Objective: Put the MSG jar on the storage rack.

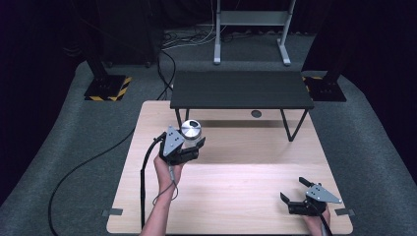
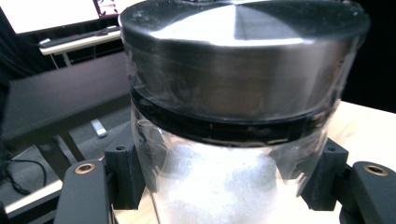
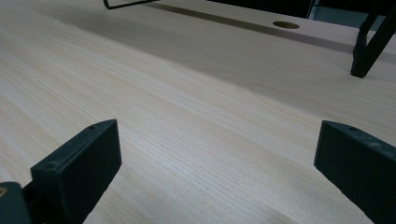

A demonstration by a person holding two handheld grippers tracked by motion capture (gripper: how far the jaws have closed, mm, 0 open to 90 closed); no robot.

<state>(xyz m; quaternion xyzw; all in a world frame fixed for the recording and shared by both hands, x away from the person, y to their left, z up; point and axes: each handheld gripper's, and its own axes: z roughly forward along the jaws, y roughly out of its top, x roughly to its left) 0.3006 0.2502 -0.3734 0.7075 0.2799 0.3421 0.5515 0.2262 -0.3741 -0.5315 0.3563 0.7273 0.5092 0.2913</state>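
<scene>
A clear glass jar (image 1: pixel 191 130) with a shiny metal lid (image 2: pixel 243 60) stands at the back left of the light wooden table (image 1: pixel 246 167). My left gripper (image 1: pixel 188 139) reaches it from the near side. In the left gripper view its pads (image 2: pixel 126 175) press on both sides of the jar's glass wall (image 2: pixel 224 186), below the lid's black band. White stuff shows inside the jar. My right gripper (image 1: pixel 293 189) rests near the front right corner, open, with bare wood between its jaws (image 3: pixel 217 158).
A low black stand (image 1: pixel 241 90) on thin legs (image 1: pixel 294 129) spans the back of the table, just behind the jar. A round hole (image 1: pixel 255 113) lies in the tabletop under it. Cables (image 1: pixel 93 157) trail over the grey floor at left.
</scene>
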